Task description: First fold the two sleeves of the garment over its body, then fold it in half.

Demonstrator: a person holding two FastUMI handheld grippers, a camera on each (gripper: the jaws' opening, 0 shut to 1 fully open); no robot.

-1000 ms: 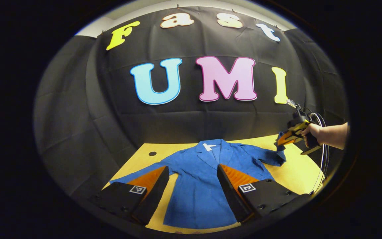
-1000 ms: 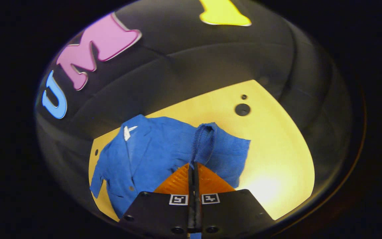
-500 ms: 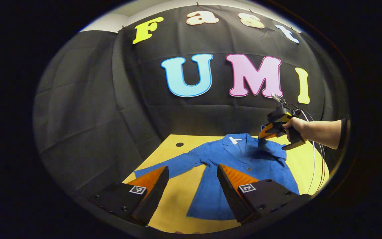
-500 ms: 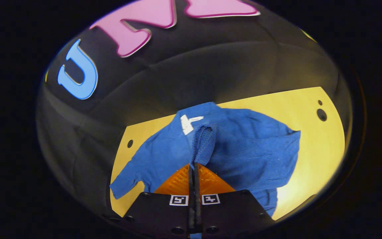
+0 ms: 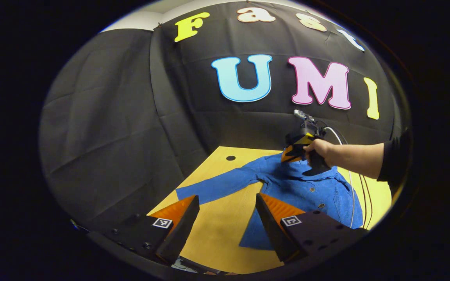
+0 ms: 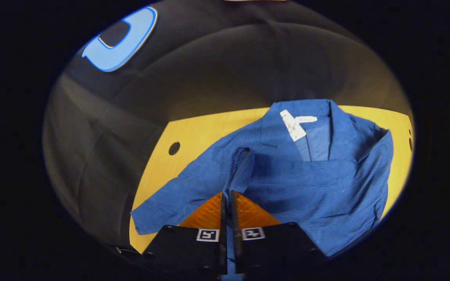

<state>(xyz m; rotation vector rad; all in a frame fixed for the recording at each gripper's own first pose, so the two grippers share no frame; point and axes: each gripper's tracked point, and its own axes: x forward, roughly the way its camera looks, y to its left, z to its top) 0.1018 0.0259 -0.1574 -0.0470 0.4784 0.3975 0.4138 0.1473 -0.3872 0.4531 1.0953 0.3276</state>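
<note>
A blue jacket (image 5: 303, 189) lies face up on the yellow table (image 5: 217, 226), its white neck label (image 6: 294, 125) showing. My right gripper (image 6: 227, 194) is shut on the cuff of one sleeve (image 6: 241, 166), which is drawn across the chest. In the left gripper view that right gripper (image 5: 293, 154), held by a hand (image 5: 320, 150), hovers over the collar area. The other sleeve (image 5: 213, 186) lies stretched out flat toward the table's left edge. My left gripper (image 5: 225, 197) hangs open above bare table, in front of that sleeve and left of the jacket's hem.
A round hole (image 5: 231, 158) marks the table's far left corner, seen also as a hole (image 6: 174, 148) beside the shoulder. Black cloth walls close the booth behind and at the left. A cable (image 5: 352, 195) trails from the right gripper over the table's right side.
My right gripper has carried the sleeve cuff from the table's side across the jacket's chest. My left gripper has moved left, off the jacket and over bare table.
</note>
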